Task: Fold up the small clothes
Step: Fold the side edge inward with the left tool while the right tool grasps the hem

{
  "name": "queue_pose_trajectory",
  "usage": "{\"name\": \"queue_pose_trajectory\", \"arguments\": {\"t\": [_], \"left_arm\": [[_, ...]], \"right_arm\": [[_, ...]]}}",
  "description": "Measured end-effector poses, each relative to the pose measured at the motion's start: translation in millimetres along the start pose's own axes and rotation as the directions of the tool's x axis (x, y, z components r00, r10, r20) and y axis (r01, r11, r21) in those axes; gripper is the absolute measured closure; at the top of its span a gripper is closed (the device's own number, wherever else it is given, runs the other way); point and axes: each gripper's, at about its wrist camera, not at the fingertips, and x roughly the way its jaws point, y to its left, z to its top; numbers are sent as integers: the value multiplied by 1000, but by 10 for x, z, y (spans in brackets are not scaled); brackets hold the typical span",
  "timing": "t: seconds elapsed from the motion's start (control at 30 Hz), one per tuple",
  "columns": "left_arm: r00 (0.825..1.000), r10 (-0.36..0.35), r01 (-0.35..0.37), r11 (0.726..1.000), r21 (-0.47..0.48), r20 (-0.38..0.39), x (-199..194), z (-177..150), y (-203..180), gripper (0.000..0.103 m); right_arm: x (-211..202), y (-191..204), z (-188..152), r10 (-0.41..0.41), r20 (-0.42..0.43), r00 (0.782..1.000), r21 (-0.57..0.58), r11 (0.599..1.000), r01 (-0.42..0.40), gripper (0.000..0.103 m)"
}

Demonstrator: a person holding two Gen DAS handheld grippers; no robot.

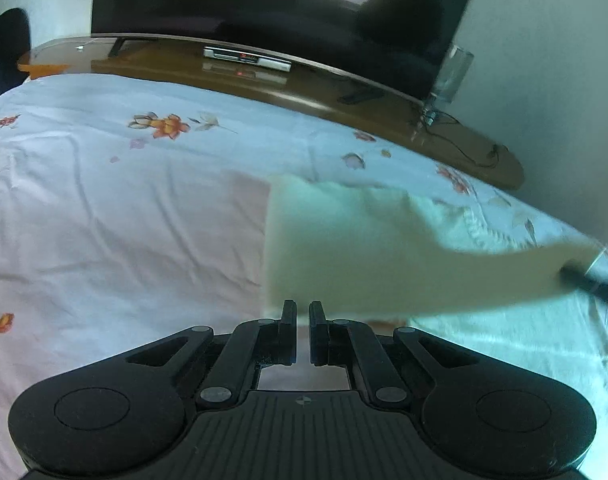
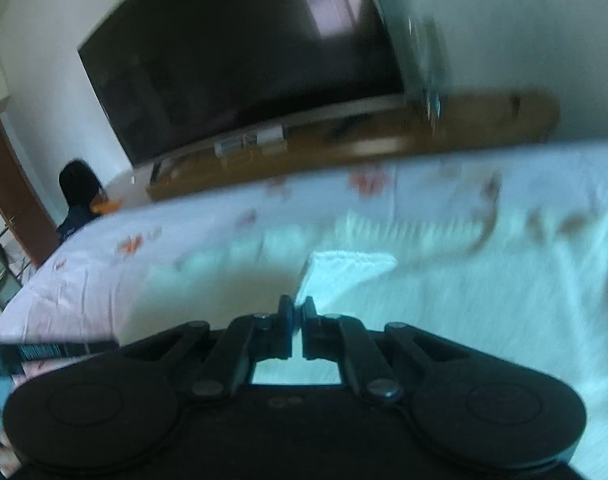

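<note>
Home bedroom, I think. I work over bed with white flower-printed cotton sheet (image 1: 103, 200). Behind it long brown wooden low cabinet (image 1: 304, 88), on it big black flat television (image 1: 263, 12) and slim silver set-top box (image 1: 247, 58). Plain white walls (image 1: 544, 80), brown wooden door (image 2: 7, 184) at side.

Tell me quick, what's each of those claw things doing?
Left gripper: closed on the edge of the pale yellow cloth.
Right gripper: closed, pinching the cloth's corner.
</note>
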Motion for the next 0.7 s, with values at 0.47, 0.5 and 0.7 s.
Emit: {"name": "queue_pose_trajectory", "arguments": {"t": [0.47,0.5,0.7], "left_arm": [[1000,-22,22,992,120,-2,155,-196,-581,99],[1000,-28,27,993,117,4,146,-197,-592,99],[1000,1,-2,991,133,13,217,-164,-670,99]], "right_arm": [[-358,-832,153,-230,83,970,27,973,229,98],[-350,-874,130,-237,82,968,35,971,235,98],[-336,-1095,-5,-307,72,949,61,951,303,98]]}}
